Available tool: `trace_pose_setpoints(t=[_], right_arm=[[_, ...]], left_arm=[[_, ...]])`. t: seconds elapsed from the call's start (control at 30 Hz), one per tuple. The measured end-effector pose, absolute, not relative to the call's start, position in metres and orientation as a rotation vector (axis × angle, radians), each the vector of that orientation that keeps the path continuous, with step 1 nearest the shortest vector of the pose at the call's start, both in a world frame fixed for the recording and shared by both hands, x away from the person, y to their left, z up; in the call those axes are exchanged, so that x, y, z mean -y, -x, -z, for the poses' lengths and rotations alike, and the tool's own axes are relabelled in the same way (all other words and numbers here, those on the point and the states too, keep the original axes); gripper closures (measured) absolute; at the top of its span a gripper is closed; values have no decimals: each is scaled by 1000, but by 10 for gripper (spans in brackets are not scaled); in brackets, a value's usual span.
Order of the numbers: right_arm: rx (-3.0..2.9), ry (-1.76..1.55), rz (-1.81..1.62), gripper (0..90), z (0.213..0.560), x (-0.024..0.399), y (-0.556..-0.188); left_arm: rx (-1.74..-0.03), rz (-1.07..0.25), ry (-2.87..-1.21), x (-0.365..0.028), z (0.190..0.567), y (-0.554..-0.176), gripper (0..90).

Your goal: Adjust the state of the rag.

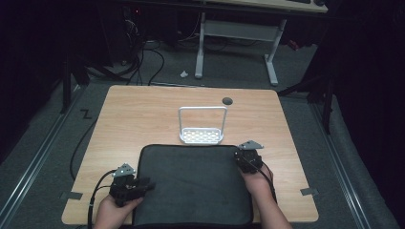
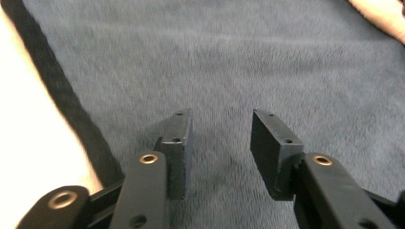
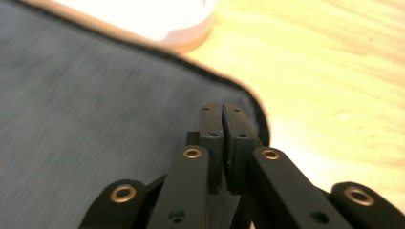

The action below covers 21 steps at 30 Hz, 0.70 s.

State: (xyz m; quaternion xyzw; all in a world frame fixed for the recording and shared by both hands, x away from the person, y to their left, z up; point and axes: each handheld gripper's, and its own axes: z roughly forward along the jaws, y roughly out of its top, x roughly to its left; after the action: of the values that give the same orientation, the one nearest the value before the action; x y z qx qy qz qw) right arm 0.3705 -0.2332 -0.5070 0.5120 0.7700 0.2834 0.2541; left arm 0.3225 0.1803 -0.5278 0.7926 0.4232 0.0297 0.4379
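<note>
- Lying flat on the near half of the desk [image 1: 143, 119], the dark grey mat [image 1: 193, 183] stretches between your hands, its long axis running left to right across you.
- Your right tongs [image 1: 241, 157] sit at the mat's far right corner, jaws pressed together; in the right gripper view the corner's edge disappears under the tips, so I cannot tell whether cloth is pinched.
- Your left tongs [image 1: 145, 183] hover over the mat's left edge, jaws apart, nothing between them.
- That left edge lies just beside those tongs, toward the desk's outer side; the white rack [image 1: 202, 135] stands just beyond the mat.
</note>
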Motion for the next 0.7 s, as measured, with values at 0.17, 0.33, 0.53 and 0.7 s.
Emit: trace_pose_setpoints(t=[0.17,0.33,0.53,0.7], right_arm=[[-2181,-1313,-814,859,514,227,-330],[-2204,-1295,-755,867,520,236,-319],[-2098,-1397,-707,868,520,280,-326],[-2053,-1449,-704,836,520,296,-325]], left_arm=[[-1076,-96,-1977,-175,531,-328,563],[-1040,-82,-2003,-165,531,-323,562],[-953,-93,-2034,-128,532,-322,562],[-919,-77,-2038,-116,531,-322,535]])
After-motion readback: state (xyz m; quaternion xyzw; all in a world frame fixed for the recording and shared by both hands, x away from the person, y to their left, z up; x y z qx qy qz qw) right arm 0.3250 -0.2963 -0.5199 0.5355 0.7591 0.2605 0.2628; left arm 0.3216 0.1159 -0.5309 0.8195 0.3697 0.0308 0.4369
